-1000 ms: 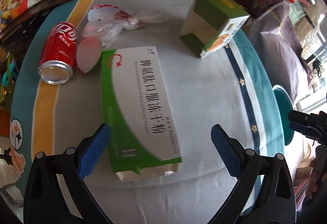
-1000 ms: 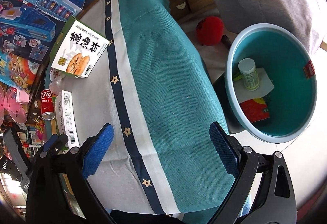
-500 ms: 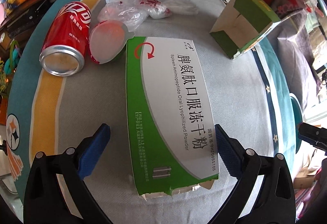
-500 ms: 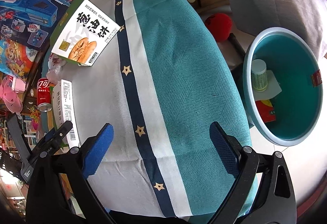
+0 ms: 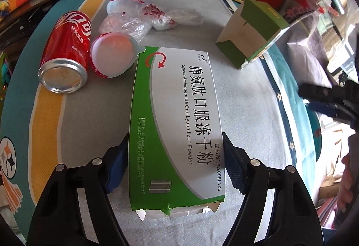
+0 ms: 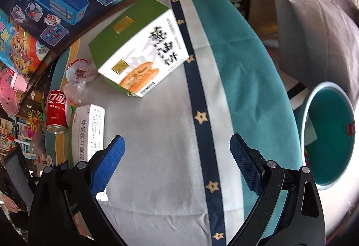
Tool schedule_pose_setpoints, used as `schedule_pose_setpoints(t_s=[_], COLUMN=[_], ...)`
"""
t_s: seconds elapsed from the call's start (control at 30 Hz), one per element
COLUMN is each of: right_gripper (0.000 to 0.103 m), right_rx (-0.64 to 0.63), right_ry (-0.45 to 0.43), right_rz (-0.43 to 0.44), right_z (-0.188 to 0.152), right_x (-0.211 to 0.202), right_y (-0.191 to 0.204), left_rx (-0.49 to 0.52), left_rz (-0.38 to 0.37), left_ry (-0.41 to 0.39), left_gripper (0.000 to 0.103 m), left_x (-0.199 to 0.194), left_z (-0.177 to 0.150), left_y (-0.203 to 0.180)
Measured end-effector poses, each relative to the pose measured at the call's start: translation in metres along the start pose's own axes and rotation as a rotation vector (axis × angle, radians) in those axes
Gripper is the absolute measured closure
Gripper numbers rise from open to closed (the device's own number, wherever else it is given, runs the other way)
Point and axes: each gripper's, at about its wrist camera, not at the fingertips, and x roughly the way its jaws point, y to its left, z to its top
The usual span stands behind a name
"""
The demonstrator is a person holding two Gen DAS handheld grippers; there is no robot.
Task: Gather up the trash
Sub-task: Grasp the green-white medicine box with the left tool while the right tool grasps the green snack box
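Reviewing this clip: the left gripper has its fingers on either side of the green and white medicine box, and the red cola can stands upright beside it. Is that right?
Not quite. The red cola can lies on its side, silver end toward the camera, as the left wrist view shows. The left gripper, jaws just closing, does have its fingers on either side of the green and white medicine box.

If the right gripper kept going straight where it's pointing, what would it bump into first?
Probably just the tablecloth. The right gripper has open, empty jaws aimed down at bare grey cloth beside the navy star stripe. The pancake box lies further ahead, though depth is hard to judge.
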Motion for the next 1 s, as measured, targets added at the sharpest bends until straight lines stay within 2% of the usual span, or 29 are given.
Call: schedule_pose_setpoints(t_s=[0.17, 0.4, 0.67, 0.73, 0.77, 0.8, 0.83, 1.0], right_gripper=[0.012, 0.012, 0.014, 0.032, 0.038, 0.053, 0.072, 0.095], right_rx=[-0.050, 0.006, -0.024, -0.019, -0.019, -0.017, -0.012, 0.022], right_ry=[-0.069, -0.099, -0.104, -0.115, -0.128, -0.139, -0.144, -0.127], right_rz=[-0.041, -0.031, -0.158, -0.157, -0.161, -0.159, -0.150, -0.066], right_z=[0.020, 0.036, 0.045, 0.047, 0.047, 0.047, 0.047, 0.047], right_x=[0.015, 0.013, 0.042, 0.048, 0.048, 0.048, 0.048, 0.039], right_y=[0.035, 0.042, 0.044, 0.041, 0.040, 0.037, 0.034, 0.017], left_rx=[0.037, 0.050, 0.053, 0.057, 0.059, 0.060, 0.064, 0.069], left_rz=[-0.014, -0.054, -0.057, -0.047, -0.039, -0.032, -0.025, -0.004], left_ry=[0.004, 0.004, -0.009, -0.010, -0.009, -0.008, -0.008, -0.010], left_gripper=[0.026, 0.024, 0.023, 0.023, 0.022, 0.022, 0.022, 0.022], left_x=[0.000, -0.006, -0.007, -0.007, -0.005, -0.005, -0.004, -0.002], left_z=[-0.003, -0.009, -0.010, -0.011, -0.009, -0.009, -0.008, -0.005], left_y=[0.003, 0.012, 0.011, 0.009, 0.006, 0.005, 0.004, -0.002])
